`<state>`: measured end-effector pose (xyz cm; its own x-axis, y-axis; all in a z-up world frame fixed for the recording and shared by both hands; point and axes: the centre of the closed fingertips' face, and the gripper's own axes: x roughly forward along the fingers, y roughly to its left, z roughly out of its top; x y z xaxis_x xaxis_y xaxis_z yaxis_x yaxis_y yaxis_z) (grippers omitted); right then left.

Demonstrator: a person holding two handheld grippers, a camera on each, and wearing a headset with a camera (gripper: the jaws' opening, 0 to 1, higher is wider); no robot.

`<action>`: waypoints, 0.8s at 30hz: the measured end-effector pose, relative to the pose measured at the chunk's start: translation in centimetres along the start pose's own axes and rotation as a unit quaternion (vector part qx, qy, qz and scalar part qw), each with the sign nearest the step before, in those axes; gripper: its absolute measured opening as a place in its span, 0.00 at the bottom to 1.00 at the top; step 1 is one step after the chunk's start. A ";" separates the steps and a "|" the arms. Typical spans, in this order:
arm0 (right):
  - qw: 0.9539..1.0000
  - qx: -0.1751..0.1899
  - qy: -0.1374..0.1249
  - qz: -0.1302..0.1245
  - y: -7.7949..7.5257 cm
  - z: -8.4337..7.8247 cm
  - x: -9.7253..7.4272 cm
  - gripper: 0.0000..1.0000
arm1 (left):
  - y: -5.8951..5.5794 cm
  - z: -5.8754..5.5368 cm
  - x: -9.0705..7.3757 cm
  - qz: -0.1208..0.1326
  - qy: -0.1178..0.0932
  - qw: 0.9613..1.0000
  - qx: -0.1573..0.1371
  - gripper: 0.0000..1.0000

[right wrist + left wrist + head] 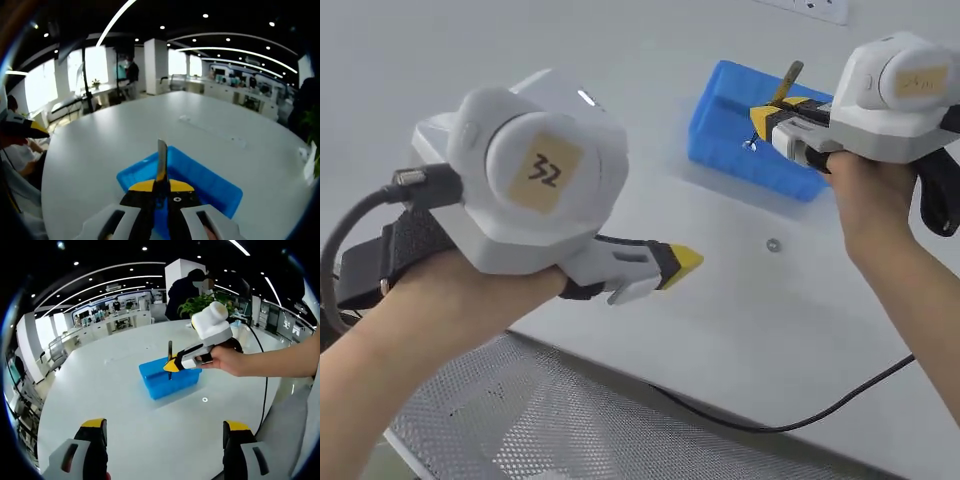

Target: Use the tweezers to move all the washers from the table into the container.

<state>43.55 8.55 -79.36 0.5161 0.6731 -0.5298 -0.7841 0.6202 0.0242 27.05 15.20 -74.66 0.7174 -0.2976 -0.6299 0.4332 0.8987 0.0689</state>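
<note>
I record my right tongs (pixel 762 120) clenched on the near-upright tweezers (pixel 788 80) over the blue container (pixel 720 150), one washer (pixel 773 245) lying on the tabletop (pixel 800 330) just off the container's near edge, toward me, while my left tongs (pixel 675 265) hang released.

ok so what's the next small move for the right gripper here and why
Probably ease the right gripper's tongs a touch so the tweezers open. Their tips hang over the blue container, with a small glint there that may be a held washer. Another washer lies on the table for after.
</note>
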 end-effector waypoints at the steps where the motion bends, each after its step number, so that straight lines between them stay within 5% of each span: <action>1: 1.000 0.002 0.001 0.000 0.0 -0.1 0.0 0.04 | 0.0 0.0 0.0 0.000 0.001 1.000 0.000 0.99; 24: 1.000 0.011 0.016 0.007 0.3 -1.7 -0.1 0.05 | -0.4 -0.3 0.1 -0.007 0.012 1.000 0.012 0.99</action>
<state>42.65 7.94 -80.75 0.4937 0.6682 -0.5566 -0.7826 0.6205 0.0508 26.77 14.87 -74.99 0.6981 -0.3028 -0.6488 0.4570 0.8860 0.0781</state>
